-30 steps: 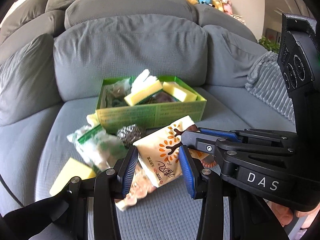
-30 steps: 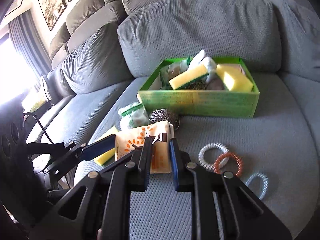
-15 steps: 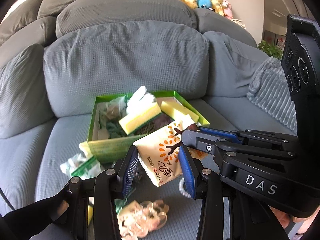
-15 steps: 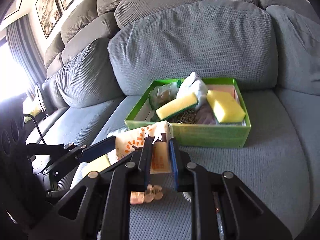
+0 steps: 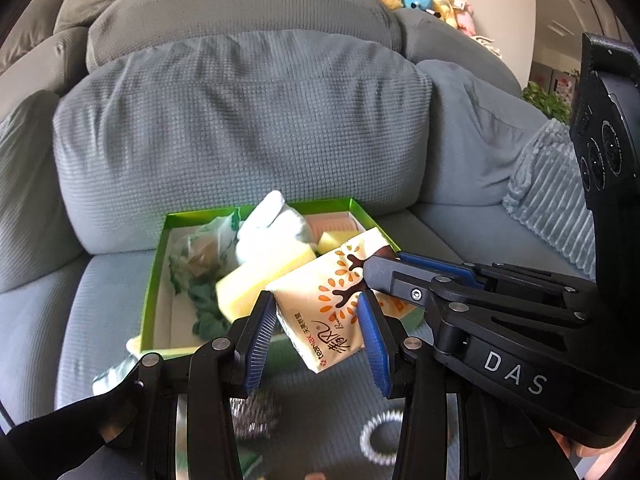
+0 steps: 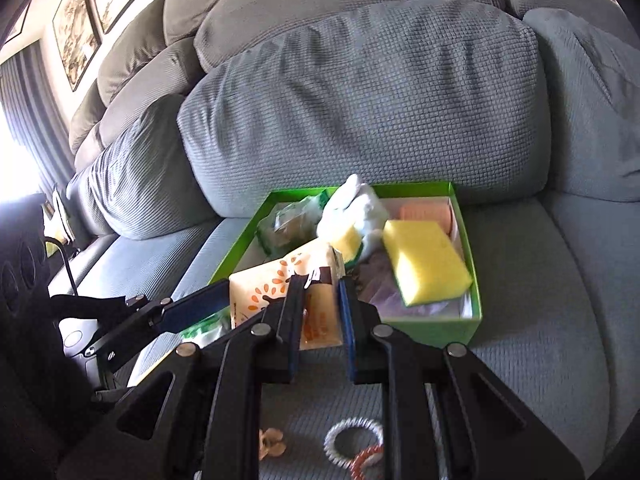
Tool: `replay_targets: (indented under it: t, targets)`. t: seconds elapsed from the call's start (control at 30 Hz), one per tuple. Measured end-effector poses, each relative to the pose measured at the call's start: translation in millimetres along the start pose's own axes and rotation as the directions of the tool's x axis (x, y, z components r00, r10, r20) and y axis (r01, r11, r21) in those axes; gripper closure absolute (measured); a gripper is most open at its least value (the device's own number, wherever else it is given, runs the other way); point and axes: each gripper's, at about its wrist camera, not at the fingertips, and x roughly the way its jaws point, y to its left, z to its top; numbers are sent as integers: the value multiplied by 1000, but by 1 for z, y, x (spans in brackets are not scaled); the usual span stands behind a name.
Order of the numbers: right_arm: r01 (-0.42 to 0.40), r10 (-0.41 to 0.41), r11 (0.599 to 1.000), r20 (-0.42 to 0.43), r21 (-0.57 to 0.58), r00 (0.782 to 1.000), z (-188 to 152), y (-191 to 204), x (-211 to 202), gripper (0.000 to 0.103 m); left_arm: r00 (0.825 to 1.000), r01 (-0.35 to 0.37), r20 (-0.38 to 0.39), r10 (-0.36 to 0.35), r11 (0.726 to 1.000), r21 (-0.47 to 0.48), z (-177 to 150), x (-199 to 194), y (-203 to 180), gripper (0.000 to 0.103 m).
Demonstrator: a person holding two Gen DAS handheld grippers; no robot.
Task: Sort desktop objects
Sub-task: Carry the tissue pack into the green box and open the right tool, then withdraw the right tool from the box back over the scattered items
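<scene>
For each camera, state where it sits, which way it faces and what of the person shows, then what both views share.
Left wrist: on the left gripper, looking forward and down at the green box on the sofa; a dark sleeve shows lower left.
Right wrist: on the right gripper, facing the same box from the other side; no hand is visible.
Shared: the tissue pack, gripped by both grippers, and the box.

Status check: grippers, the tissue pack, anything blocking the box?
Left gripper and right gripper both shut on tissue pack. Pack at green box near edge. Sponges crowd box.
</scene>
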Motion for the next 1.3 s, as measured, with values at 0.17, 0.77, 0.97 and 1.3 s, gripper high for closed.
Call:
replay_targets:
  t: [0.17,0.77,0.97,1.3]
  targets:
    - [10,-10,1000,-11,26,1000,11,-18,22,86,1000,7,-30,-7,1000,-1,9,30,2,60]
    - [131,-131,991,-5,3,991,27,-41,55,48,989,-122,-89,119,992,-27,21,76,12,51]
    - [142,-142,990,-14,21,990,28,-43,49,49,986,-143,-87,141,989,-22,20,67,12,51]
    - [153,-153,988,-19,18,988,22,-41,31,49,985,-150,-85,148,988,-24,17,53,9,51]
